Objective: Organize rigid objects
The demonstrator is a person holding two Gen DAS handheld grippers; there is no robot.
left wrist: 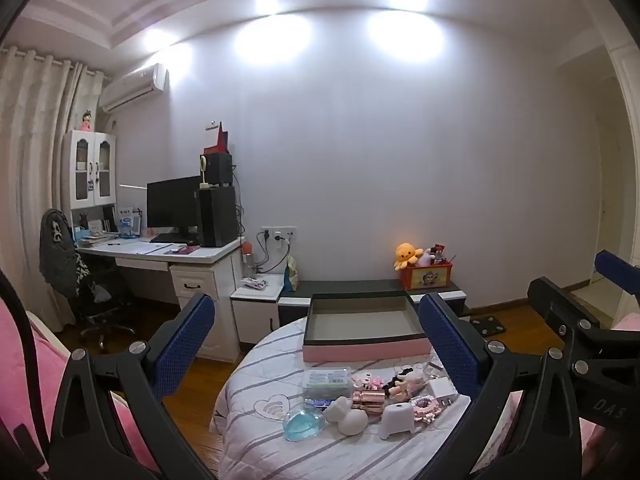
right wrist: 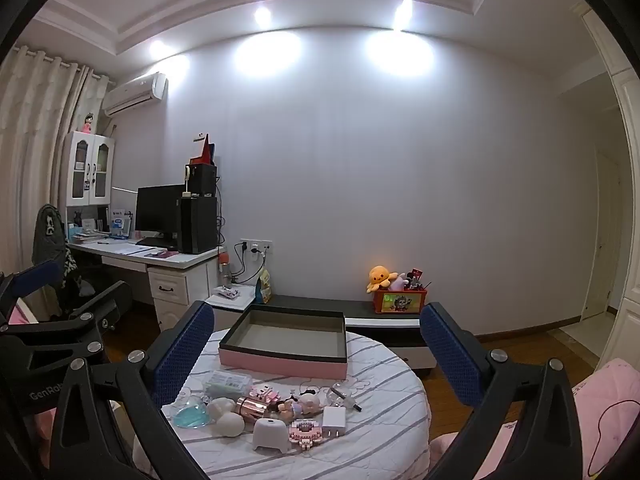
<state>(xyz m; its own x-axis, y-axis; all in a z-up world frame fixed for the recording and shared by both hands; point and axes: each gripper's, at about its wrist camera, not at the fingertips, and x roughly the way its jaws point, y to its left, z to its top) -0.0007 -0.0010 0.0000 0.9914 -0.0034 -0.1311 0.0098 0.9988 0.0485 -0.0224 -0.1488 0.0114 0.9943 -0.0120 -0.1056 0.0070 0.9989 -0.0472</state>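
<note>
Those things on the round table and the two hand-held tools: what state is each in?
Pink-sided, dark-rimmed shallow box: open, empty.
Clear plastic lidded box: closed.
White plug charger: unplugged, lying flat.
Left tool: open, holding nothing.
Right tool: open, holding nothing.

The left gripper [left wrist: 316,344] stands wide open, nothing between its blue pads [left wrist: 184,344]. Ahead sits a round table [left wrist: 256,436] under a striped cloth. At its 12 o'clock edge lies an empty box [left wrist: 362,354], pink-sided with a dark rim. Nearer, a cluster: a clear case [left wrist: 326,378] at 10 o'clock, a blue heart [left wrist: 300,424] at 8, white eggs [left wrist: 346,416] touching it, a rose-gold tube [left wrist: 368,397], a white stool [left wrist: 396,420] at 5 and a charger [left wrist: 442,390] at 3. The right gripper [left wrist: 576,300] shows at 3 o'clock of the view.
</note>
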